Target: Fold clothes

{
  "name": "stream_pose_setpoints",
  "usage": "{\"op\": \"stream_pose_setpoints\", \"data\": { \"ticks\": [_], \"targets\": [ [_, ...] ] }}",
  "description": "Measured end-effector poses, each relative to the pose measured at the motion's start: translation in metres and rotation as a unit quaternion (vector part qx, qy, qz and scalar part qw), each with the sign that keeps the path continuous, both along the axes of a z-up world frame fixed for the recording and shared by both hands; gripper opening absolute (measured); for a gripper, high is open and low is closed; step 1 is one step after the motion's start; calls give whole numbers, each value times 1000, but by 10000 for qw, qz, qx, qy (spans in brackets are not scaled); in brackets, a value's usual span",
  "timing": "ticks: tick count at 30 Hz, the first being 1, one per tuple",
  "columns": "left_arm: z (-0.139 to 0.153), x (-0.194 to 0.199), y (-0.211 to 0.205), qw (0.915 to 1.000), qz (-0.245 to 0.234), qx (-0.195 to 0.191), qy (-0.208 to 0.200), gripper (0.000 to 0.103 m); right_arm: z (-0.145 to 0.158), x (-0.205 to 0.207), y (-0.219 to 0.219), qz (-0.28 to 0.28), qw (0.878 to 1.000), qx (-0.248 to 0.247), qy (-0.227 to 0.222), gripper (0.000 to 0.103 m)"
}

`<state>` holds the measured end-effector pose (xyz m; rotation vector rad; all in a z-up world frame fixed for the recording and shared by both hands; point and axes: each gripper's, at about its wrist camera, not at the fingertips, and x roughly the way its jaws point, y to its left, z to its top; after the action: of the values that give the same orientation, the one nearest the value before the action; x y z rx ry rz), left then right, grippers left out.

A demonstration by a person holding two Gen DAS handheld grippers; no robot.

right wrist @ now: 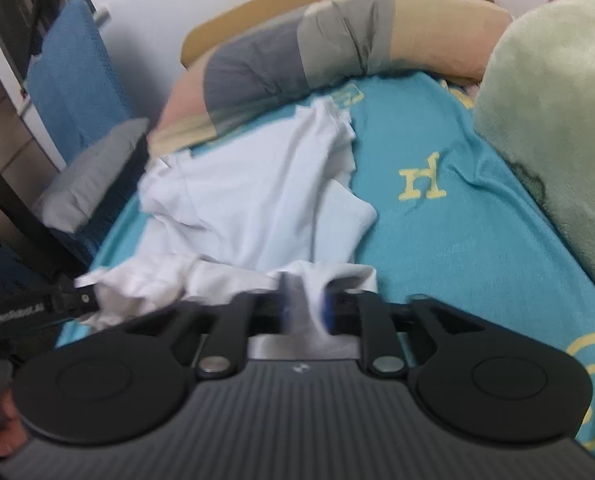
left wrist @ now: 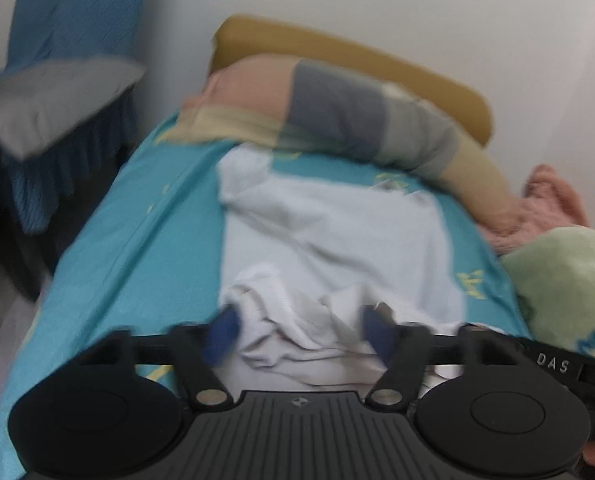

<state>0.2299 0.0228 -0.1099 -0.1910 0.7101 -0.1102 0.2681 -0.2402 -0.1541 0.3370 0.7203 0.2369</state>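
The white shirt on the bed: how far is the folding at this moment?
Done: the white shirt lies spread on the teal bedsheet, still wrinkled, with no neat fold visible. In hand: the right gripper pinches the near hem; the left gripper stands wide open around bunched hem cloth, not clamping it. Left: probably all the folds, from lifting the hem toward the collar onward.

One white garment (left wrist: 329, 232) — two grippers, two blankets.
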Motion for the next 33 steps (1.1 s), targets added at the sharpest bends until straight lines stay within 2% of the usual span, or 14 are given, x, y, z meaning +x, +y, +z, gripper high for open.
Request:
{"op": "stream_pose_setpoints", "data": {
  "ticks": [1, 2, 3, 6, 16, 23, 29, 33],
  "targets": [
    [8, -8, -3, 9998, -20, 83, -160, 81, 8, -7, 1, -4, 9999, -33, -135, 72],
    [17, -16, -5, 9995, -24, 152, -270, 83, 16, -15, 2, 6, 9996, -69, -263, 82],
    [24, -24, -6, 9993, -30, 161, -350, 86, 25, -24, 3, 43, 9992, -112, -380, 84],
    [46, -50, -7, 9982, -54, 180, -571, 94, 50, -50, 6, 143, 9974, -189, -677, 82],
    [107, -141, -8, 9910, -87, 405, -1270, 100, 109, -134, 17, 224, 9877, -581, -1432, 82],
    [118, -191, -13, 9886, -215, 319, -1454, 101, 131, -183, 6, 196, 9899, -122, -1399, 82],
    [121, -206, -16, 9877, -251, 235, -1523, 101, 140, -209, 2, 38, 9844, -389, -1713, 82],
    [115, -203, -16, 9864, -116, 466, -1573, 102, 141, -209, 1, -7, 9829, -562, -1752, 82]
  ]
}}
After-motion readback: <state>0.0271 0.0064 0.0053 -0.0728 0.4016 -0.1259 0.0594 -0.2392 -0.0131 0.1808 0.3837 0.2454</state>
